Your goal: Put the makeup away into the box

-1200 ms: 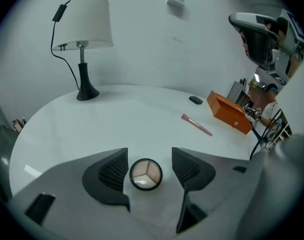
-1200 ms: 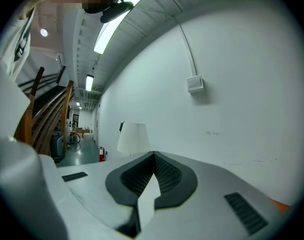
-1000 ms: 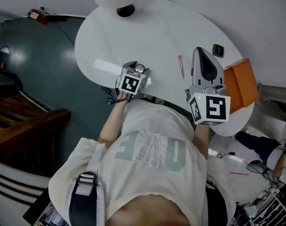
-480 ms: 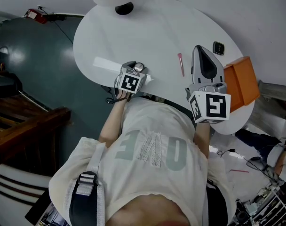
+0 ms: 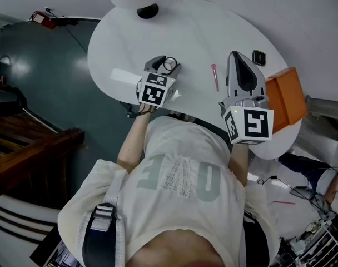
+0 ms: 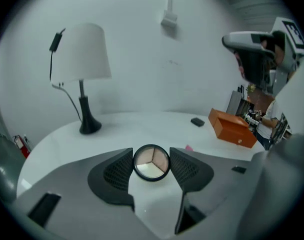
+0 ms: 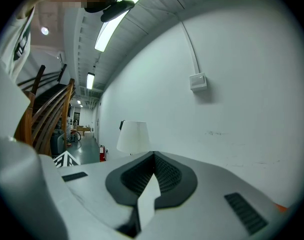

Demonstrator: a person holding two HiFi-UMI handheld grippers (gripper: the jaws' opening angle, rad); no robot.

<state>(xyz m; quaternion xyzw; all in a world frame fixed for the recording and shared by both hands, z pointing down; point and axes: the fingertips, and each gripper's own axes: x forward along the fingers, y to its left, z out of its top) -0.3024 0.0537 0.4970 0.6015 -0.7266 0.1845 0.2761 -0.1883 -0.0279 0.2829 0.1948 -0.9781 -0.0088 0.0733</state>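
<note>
Between compact [image 5: 170, 65] and orange box [image 5: 284, 100] lies a pink stick [image 5: 214, 77].

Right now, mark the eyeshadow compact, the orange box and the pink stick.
eyeshadow compact [image 6: 151, 162]: left gripper view, centre of the pans.
orange box [image 5: 284, 100]: head view, top face.
pink stick [image 5: 214, 78]: head view, mid-shaft.

The left gripper [image 5: 164, 69] holds a small round makeup case [image 5: 170, 65] over a white table [image 5: 185, 38]. A pink stick [image 5: 214, 77] lies on the table. The right gripper [image 5: 236, 61] is near an orange box [image 5: 286, 99] at the table's edge.
</note>
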